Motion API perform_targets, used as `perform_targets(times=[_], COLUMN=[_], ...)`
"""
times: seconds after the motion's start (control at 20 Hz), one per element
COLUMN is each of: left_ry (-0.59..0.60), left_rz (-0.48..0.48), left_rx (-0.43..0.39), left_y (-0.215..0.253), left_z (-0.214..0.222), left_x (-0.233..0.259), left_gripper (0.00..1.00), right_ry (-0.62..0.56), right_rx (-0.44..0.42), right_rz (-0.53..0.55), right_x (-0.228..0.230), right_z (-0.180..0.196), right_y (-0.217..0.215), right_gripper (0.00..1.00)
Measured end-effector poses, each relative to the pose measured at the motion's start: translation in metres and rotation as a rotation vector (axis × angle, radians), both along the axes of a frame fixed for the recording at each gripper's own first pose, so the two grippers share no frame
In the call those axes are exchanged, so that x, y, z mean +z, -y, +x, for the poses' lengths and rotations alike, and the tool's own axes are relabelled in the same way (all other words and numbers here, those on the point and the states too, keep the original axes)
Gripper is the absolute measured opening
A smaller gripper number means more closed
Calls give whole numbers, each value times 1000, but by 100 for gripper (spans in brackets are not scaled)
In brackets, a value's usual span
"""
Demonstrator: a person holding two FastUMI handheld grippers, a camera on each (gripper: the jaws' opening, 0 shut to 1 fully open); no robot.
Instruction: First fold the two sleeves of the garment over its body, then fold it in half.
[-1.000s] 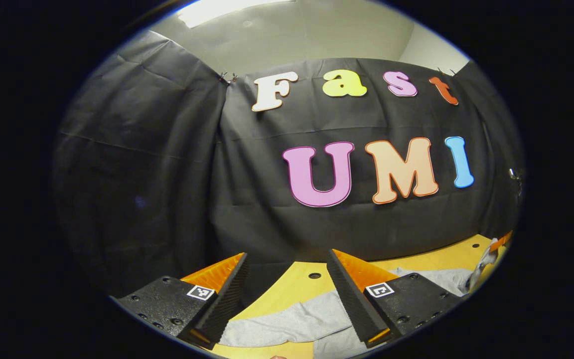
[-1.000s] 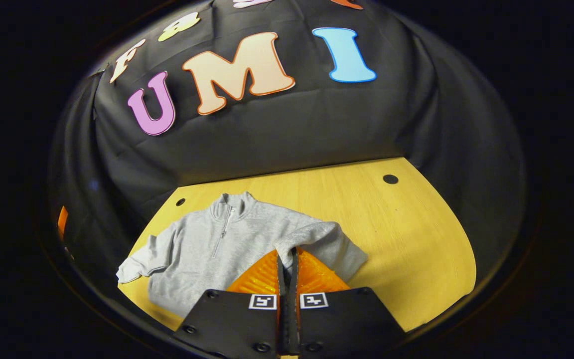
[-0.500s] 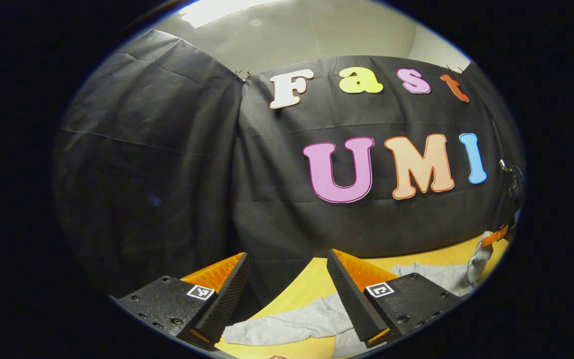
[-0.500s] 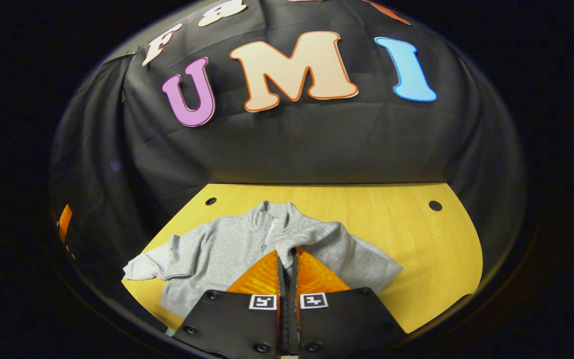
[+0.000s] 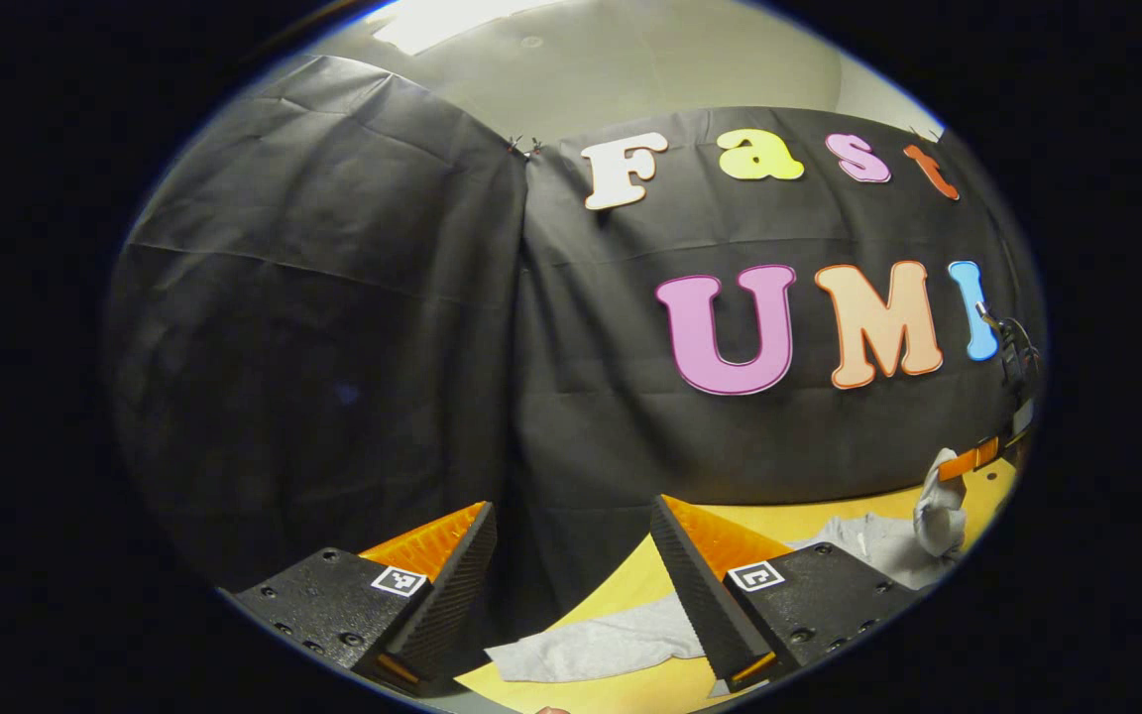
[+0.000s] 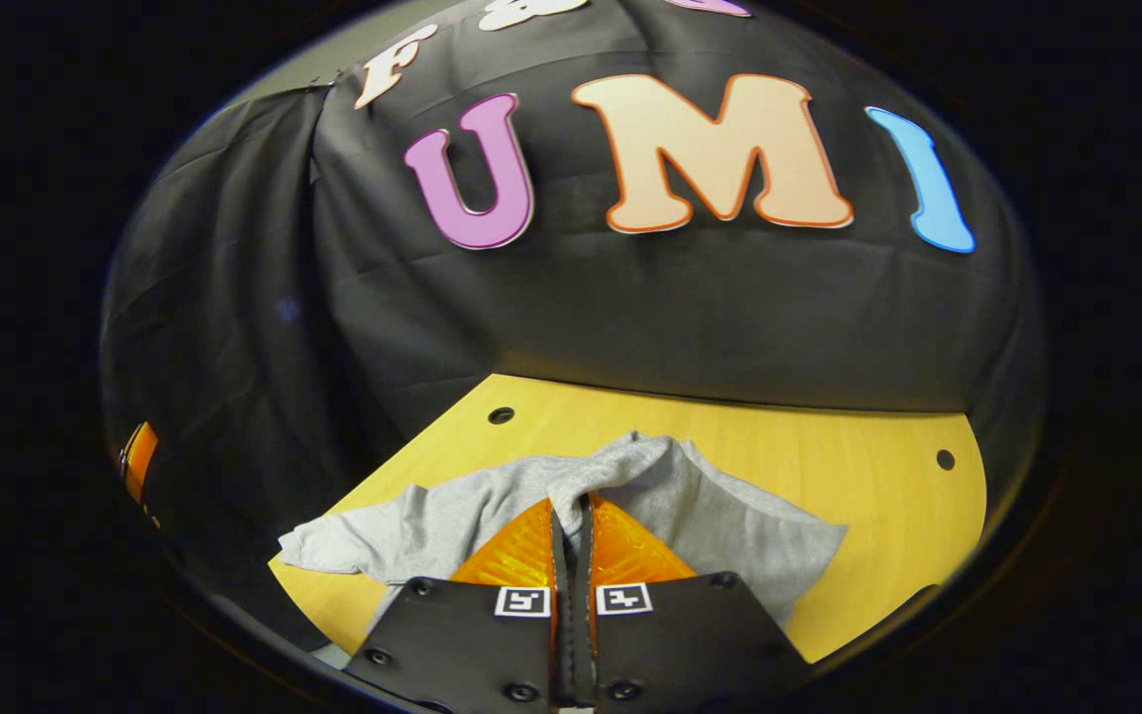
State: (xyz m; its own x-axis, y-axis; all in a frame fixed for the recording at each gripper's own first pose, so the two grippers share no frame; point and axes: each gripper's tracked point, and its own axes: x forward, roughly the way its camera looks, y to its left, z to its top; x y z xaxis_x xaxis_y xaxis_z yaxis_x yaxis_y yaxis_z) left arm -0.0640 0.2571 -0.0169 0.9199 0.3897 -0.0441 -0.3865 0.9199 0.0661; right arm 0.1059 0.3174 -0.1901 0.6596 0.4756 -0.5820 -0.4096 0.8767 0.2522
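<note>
Evidently, in the left gripper view, the left gripper (image 5: 571, 555) is held above the near-left table edge with its jaws wide apart and nothing between them, presumably kept ready for the sleeve (image 5: 599, 647) that lies flat on the yellow wooden table (image 5: 645, 585) just below. Farther right, the grey garment (image 5: 878, 540) is seen bunched, with a fold of it lifted by the right gripper (image 5: 968, 459).

In the right gripper view, the right gripper (image 6: 572, 516) is closed on a pinch of the garment (image 6: 710, 516), both jaws pressing the cloth, which is pulled up into a ridge; this hold is judged to serve the folding of 1 sleeve over the body. The other sleeve (image 6: 353, 540) is spread toward the table's left edge. Round holes are seen in the table (image 6: 829, 446), and black cloth (image 6: 630, 297) walls the booth behind it.
</note>
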Motion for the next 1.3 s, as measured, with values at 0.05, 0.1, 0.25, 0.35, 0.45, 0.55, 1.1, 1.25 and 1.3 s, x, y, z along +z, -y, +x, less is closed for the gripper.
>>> perform_targets(times=[0.05,0.1,0.25,0.35,0.45,0.55,1.1,1.25,1.3], left_ry=[-2,-7,-18,-27,-35,-47,-129,-172,-191], left_rz=[4,9,21,23,27,28,-28,-69,-87], left_rx=[15,28,67,89,106,117,104,87,82], left_y=[-8,-16,-37,-49,-57,-65,-84,-85,-86], left_z=[-5,-11,-25,-34,-42,-47,-52,-47,-45], left_x=[-2,-3,-5,-8,-11,-15,-64,-92,-104], left_gripper=[99,99,98,94,94,94,99,94,94], right_ry=[-4,-5,-24,-44,-67,-107,-110,-34,-27], right_rx=[21,40,90,116,140,163,188,145,132], right_rz=[-4,-15,-55,-72,-84,-104,-51,-39,-28], right_x=[-2,-8,-29,-44,-59,-78,-99,-76,-71], right_z=[-1,-1,-4,-5,-8,-13,-24,-17,-18], right_y=[-13,-24,-51,-67,-84,-99,-151,-139,-135], right_gripper=[3,3,3,3,3,3,80,98,98])
